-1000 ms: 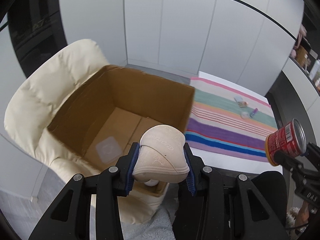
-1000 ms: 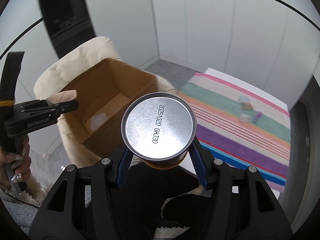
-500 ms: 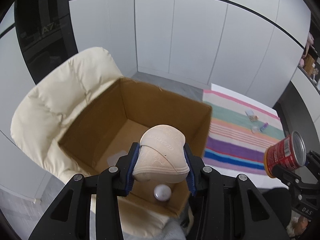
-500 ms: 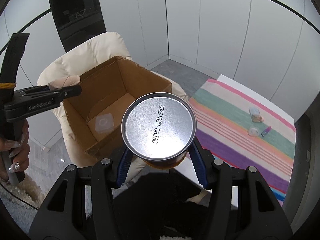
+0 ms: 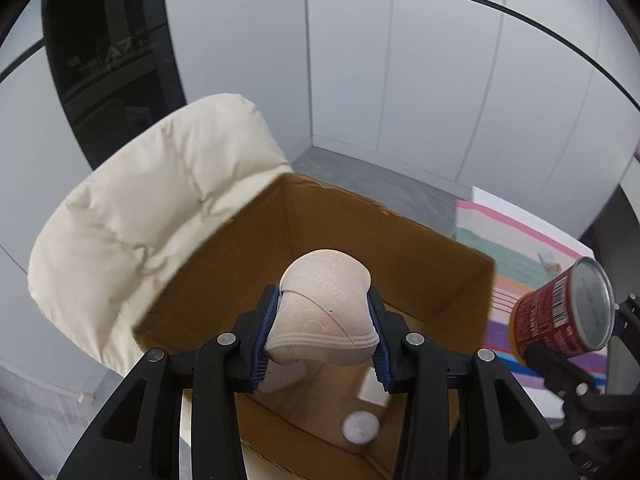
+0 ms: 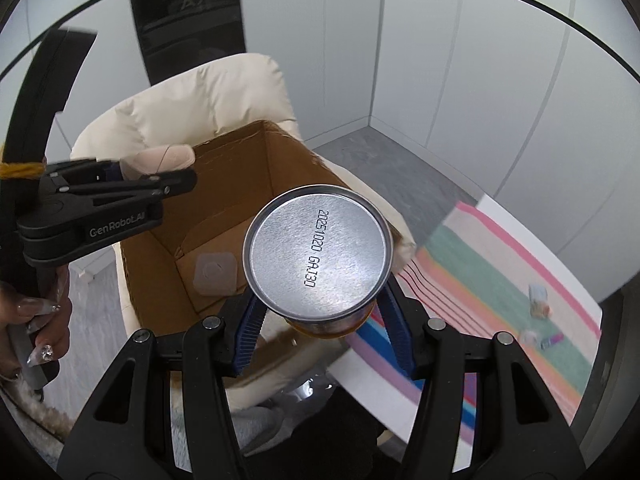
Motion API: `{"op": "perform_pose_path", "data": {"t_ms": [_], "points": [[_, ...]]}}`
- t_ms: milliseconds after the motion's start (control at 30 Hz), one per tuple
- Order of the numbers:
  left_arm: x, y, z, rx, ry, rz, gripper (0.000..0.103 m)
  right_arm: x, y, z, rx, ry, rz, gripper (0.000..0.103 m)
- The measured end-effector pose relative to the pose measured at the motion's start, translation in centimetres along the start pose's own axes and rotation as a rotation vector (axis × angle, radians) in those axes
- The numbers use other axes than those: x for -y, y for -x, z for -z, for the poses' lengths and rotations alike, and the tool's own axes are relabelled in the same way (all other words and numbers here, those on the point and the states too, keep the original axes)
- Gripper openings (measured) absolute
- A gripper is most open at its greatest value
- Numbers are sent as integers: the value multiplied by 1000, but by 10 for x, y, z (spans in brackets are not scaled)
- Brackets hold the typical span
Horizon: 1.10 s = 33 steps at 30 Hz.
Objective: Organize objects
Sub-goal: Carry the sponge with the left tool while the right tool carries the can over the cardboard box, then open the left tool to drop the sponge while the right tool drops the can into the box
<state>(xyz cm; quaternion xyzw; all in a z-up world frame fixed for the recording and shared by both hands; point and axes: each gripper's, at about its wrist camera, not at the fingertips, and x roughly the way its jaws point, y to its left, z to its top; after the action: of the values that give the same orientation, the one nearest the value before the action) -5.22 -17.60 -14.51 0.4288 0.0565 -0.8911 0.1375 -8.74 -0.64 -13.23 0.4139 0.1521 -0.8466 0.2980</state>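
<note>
While the left gripper [image 5: 322,334] hung above the open cardboard box [image 5: 224,280], its blue-padded fingers [image 5: 266,336] pinched a folded beige sock [image 5: 324,312], squeezing the bundle from both sides. That sock sat over the box's interior, above the brown floor where a small white round object [image 5: 361,426] lay near the front wall. From the right wrist view a flat translucent square lid [image 6: 214,272] could also be seen on the box floor.

The box rested on the seat of a cream padded chair [image 5: 140,216], whose quilted back rose behind and to the left of it.

The right gripper [image 6: 320,320] clamped a red can [image 5: 560,316], fingers [image 6: 248,328] pressed against its sides; the can's silver end, printed with a date code, faced the right wrist camera. In the left wrist view the can hung just right of the box's right wall, tilted, with its barcode showing.

To the right of the chair lay a striped cloth [image 6: 500,280] in pink, green, orange, purple and blue, spread over a white surface. A few small items [image 6: 538,300] remained on it, well apart from the box; they were too blurred to identify.

A hand [image 6: 36,320] with long decorated nails gripped the left gripper's handle.
</note>
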Motion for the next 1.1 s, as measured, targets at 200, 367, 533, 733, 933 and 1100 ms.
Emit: {"op": "perform_pose_path", "data": {"t_ms": [200, 367, 533, 733, 933, 1100], "points": [[-17, -17, 0, -51, 48, -9, 44, -23, -36, -18, -24, 47, -21, 57], [-16, -20, 0, -67, 62, -13, 69, -35, -55, -22, -36, 53, -31, 72], [-18, -16, -1, -69, 83, -30, 84, -32, -53, -24, -7, 24, 1, 103], [-25, -19, 0, -94, 123, -22, 84, -17, -46, -23, -3, -21, 7, 103], [-21, -19, 0, -93, 106, -30, 84, -9, -41, -21, -5, -46, 11, 103], [-19, -18, 1, -86, 94, -34, 84, -7, -40, -20, -5, -55, 15, 103]]}}
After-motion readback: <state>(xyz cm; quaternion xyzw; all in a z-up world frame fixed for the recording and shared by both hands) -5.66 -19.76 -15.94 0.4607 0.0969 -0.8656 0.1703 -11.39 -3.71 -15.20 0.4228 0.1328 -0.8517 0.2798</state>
